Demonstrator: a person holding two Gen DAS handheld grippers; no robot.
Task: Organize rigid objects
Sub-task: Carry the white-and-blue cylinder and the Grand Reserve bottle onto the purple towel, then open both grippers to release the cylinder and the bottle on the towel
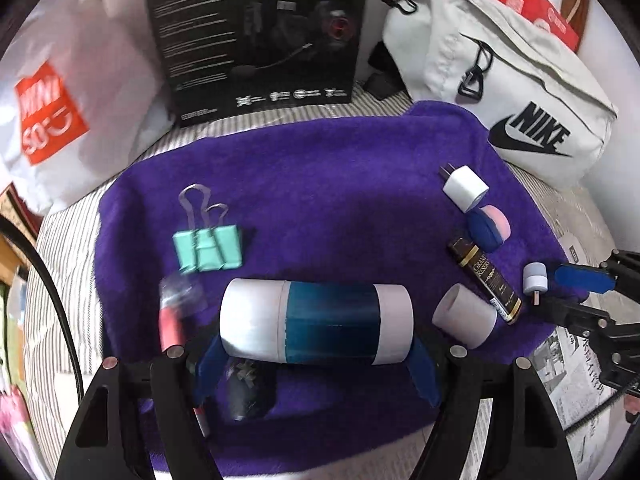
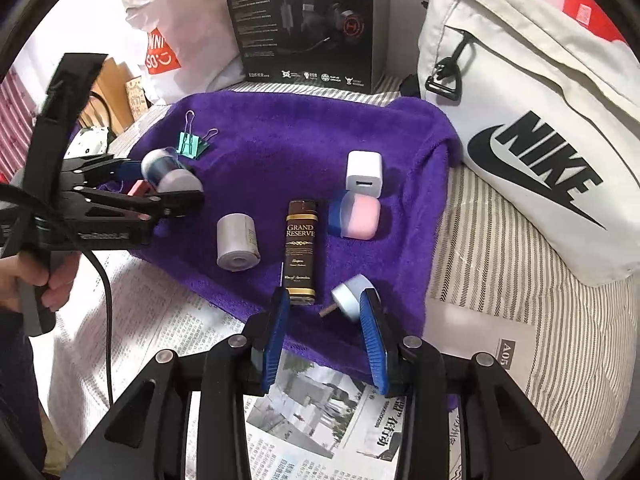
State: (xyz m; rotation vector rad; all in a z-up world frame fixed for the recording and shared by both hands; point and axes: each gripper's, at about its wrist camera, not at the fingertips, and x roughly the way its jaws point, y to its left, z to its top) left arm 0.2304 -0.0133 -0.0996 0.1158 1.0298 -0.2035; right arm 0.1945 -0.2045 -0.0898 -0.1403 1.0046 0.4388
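My left gripper (image 1: 316, 346) is shut on a white and teal cylinder (image 1: 316, 318), held crosswise between its blue fingers just above the purple towel (image 1: 320, 176). From the right wrist view the same cylinder (image 2: 172, 174) hangs at the towel's left side. My right gripper (image 2: 325, 300) stands open at the towel's near edge. A small grey roller with a pin (image 2: 352, 296) lies against its right finger, and the left finger is apart from it. On the towel lie a mint binder clip (image 1: 208, 250), a white charger (image 2: 364, 170), a pink and blue case (image 2: 354, 216), a dark Grand Reserve tube (image 2: 300, 256) and a white paper roll (image 2: 236, 246).
A blurred red item (image 1: 172, 320) and a dark one (image 1: 248, 392) lie under my left gripper. Behind the towel stand a black headset box (image 1: 260, 36), a white Nike bag (image 2: 540, 128) and a white shopping bag (image 1: 60, 100). Newspaper (image 2: 320, 412) covers the striped bedding in front.
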